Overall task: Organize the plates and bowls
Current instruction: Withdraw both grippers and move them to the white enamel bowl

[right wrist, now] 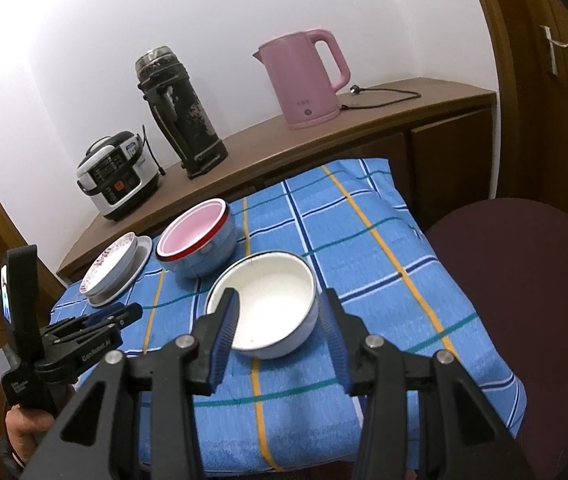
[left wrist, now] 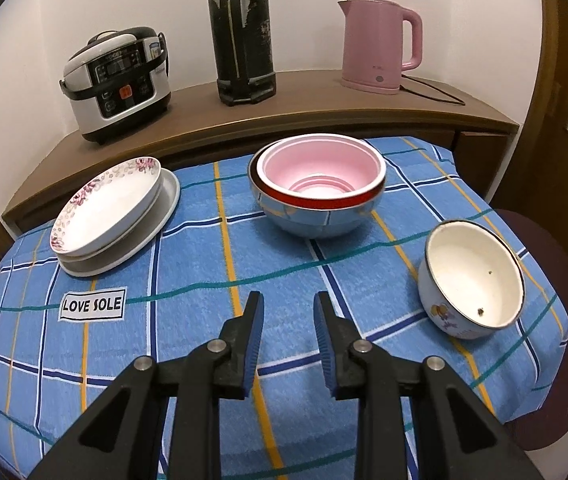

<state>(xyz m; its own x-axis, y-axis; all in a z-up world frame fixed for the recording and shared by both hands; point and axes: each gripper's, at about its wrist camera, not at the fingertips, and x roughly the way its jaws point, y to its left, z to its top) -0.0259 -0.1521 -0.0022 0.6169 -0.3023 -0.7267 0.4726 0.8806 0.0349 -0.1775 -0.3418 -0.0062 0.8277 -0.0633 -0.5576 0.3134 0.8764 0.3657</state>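
My left gripper (left wrist: 288,300) hung over the blue plaid-cloth surface (left wrist: 188,248), jaws parted with a narrow gap, nothing between them. My right gripper (right wrist: 280,300) hovered low at the white enamel bowl with the dark rim and cartoon print (right wrist: 264,304); jaws were apart and empty-handed, one finger in front of the bowl's near-left rim, the other just off its right side. Contact I couldn't tell, no squeeze visible.

That white bowl (left wrist: 473,278) sat upright near the right edge of the surface, well apart from the rest. Mid-back stood the shiny steel bowl with a red band (left wrist: 315,212), with a pink plastic bowl (left wrist: 319,168) nested inside it. At back left, a floral-rimmed white deep plate (left wrist: 104,204) rested tilted on a plain white oval plate (left wrist: 132,248). A "LOVE SOLE" label (left wrist: 92,305) lay on the cloth near the plates.

Behind, on the brown wooden sideboard (left wrist: 303,108): a black-and-white rice cooker (left wrist: 118,84), a tall black thermos (left wrist: 242,32), a pink electric kettle (left wrist: 379,44). A dark maroon chair seat (right wrist: 523,280) sat right of the surface.
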